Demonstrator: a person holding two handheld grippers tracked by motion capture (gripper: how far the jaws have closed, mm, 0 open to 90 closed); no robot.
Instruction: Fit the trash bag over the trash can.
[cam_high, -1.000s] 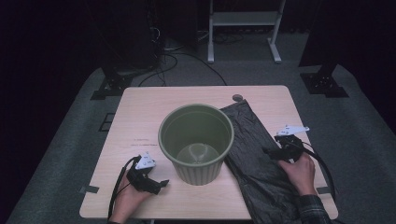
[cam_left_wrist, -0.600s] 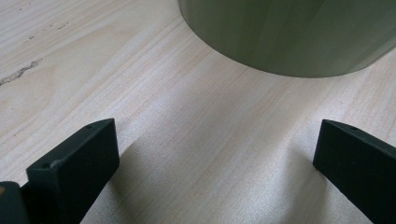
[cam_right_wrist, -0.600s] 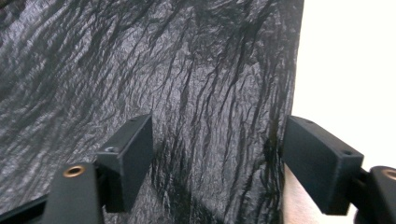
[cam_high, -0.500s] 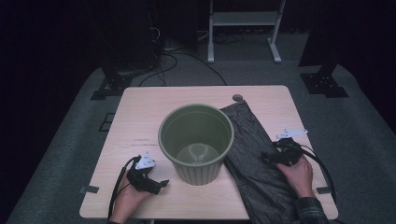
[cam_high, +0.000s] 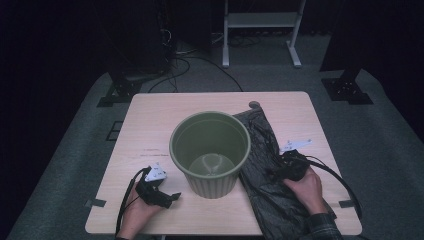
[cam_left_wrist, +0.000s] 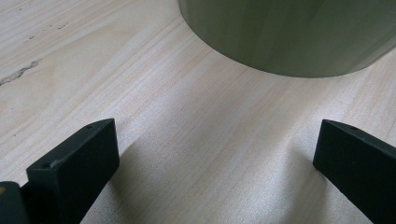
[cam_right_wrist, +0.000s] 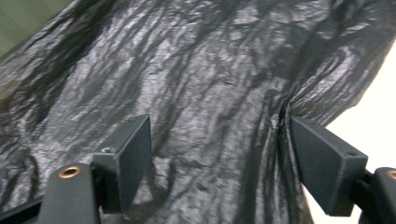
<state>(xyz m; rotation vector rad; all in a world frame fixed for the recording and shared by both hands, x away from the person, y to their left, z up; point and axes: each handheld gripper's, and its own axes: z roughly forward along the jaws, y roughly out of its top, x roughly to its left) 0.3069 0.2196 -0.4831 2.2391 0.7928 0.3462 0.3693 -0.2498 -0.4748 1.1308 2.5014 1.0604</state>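
Table: pale wood. Bin: green, upright, centre, empty. Bag: black, flat just right of bin, touching it. Right gripper: jaws apart, pressed onto bag; best to pinch one fold, top layer only. Left gripper: jaws apart, empty, near bin's base.

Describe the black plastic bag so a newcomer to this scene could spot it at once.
Start at the light wooden table and find the round olive-green plastic bin at its middle. Lying flat just right of it is the crinkled, glossy black plastic bag, under the open right gripper. It is the table's one dark, limp sheet.
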